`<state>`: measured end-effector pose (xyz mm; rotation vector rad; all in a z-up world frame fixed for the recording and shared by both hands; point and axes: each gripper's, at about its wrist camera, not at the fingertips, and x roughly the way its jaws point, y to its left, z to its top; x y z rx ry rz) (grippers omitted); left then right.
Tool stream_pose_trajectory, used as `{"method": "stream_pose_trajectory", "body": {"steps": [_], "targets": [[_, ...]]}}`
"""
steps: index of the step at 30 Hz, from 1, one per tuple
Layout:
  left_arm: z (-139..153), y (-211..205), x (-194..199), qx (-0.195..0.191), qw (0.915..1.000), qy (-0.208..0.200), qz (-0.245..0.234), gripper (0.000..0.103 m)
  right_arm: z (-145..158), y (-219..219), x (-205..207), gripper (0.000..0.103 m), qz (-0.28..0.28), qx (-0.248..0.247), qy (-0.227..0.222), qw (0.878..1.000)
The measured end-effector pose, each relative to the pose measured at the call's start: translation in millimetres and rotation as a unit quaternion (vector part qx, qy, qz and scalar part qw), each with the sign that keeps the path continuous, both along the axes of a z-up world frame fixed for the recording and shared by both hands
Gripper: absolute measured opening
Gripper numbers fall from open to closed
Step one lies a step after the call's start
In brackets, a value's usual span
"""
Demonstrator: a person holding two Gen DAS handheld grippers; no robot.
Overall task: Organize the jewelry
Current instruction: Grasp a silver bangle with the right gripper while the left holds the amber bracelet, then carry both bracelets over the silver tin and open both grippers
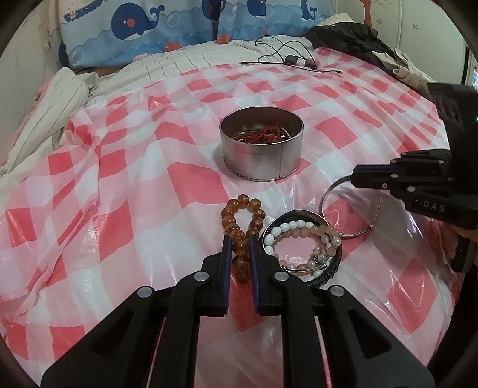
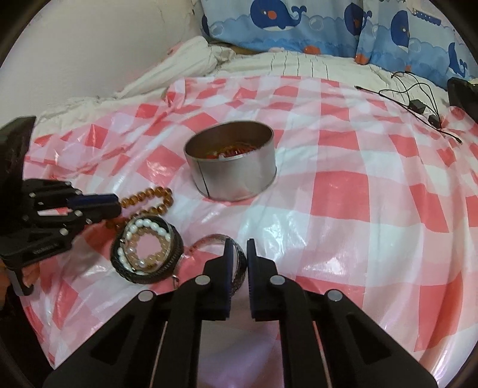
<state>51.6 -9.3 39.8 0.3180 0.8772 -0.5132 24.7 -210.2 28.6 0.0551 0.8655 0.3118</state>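
A round metal tin holding red and metal jewelry stands on a pink-checked plastic sheet; it also shows in the right wrist view. My left gripper is closed around an amber bead bracelet lying on the sheet. Beside it lies a pile of white, pink and dark bead bracelets. My right gripper is closed on a thin silver bangle, which stands tilted on the sheet. The right gripper also shows in the left wrist view on the bangle.
The checked sheet covers a bed. Whale-print pillows lie at the back. A black cable with adapters and dark clothing lie at the back right. A striped blanket is bunched at left.
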Motion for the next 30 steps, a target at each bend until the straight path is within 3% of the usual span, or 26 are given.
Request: {"method": "stream_pose_trajectory", "body": {"steps": [4, 9, 15, 22, 30], "targets": [[0.3, -1.9, -1.5, -0.004, 0.9999, 0.001, -0.012, 0.011, -0.9, -3.2, 0.9, 0.010, -0.004, 0.010, 0.002, 1.000], [15.0, 0.1, -1.8, -0.054, 0.9983, -0.003, -0.024, 0.010, 8.9, -15.9, 0.5, 0.010, -0.016, 0.056, -0.010, 0.998], [44.0, 2.1, -0.7, -0.108, 0.9935, -0.017, -0.031, 0.010, 26.0, -21.9, 3.7, 0.010, -0.024, 0.076, -0.037, 0.996], [68.1, -11.9, 5.1, -0.114, 0.9917, -0.032, -0.049, 0.010, 38.5, -28.3, 15.2, 0.010, -0.030, 0.086, -0.054, 0.994], [89.2, -44.9, 41.8, -0.133, 0.9883, -0.039, -0.064, 0.010, 50.6, -29.8, 36.0, 0.010, -0.034, 0.067, -0.073, 0.995]]}}
